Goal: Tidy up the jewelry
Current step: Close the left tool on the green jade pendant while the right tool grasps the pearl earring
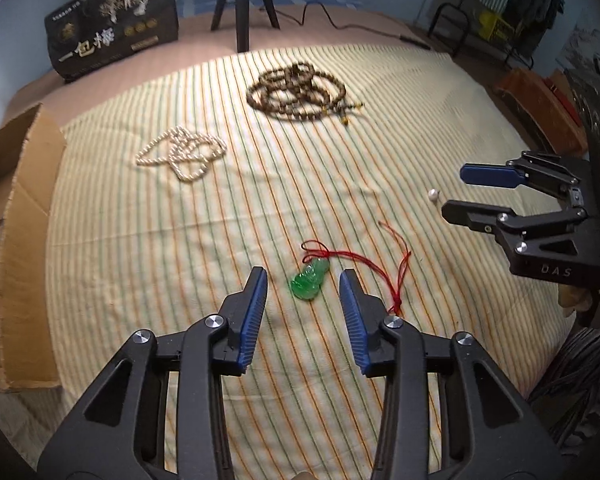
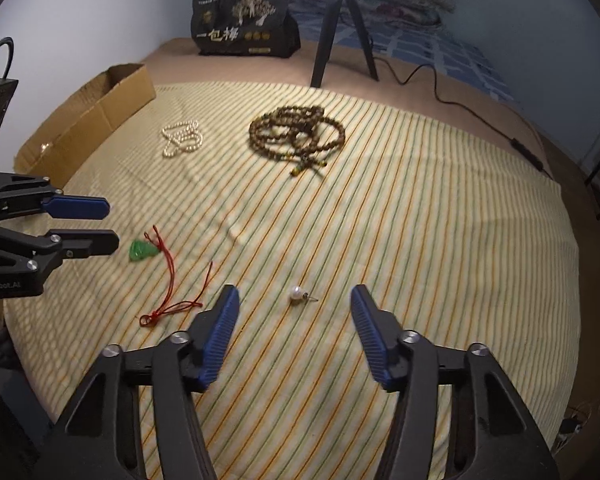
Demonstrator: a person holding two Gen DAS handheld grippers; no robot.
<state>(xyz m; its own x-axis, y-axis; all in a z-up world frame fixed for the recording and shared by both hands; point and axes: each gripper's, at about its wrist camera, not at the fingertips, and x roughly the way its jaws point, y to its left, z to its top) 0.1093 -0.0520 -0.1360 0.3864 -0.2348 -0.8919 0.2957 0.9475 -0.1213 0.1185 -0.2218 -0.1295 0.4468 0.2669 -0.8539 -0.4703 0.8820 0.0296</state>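
**Sorting barely begun: four pieces loose on the bed, box not seen to hold any**

Lying on the striped cloth spread over the bed, all four jewelry pieces are seen out in the open. A pearl necklace is heaped near the cardboard box, and a brown bead mala is coiled further back. A green jade pendant on a red cord is framed between the spread fingers of the left tongs, untouched. A single pearl stud earring is framed likewise by the right tongs, which are also agape and empty.

Progress is judged as near the start: nothing is gripped, and no jewelry can be made out in the box, though its interior is only partly shown. All four pieces appear left to be placed.

Writing noted: "DAS" is read on the right tongs' body; "...nRobot.AI", cut off, on the left. Large characters "一包棒" are read on the black bag.
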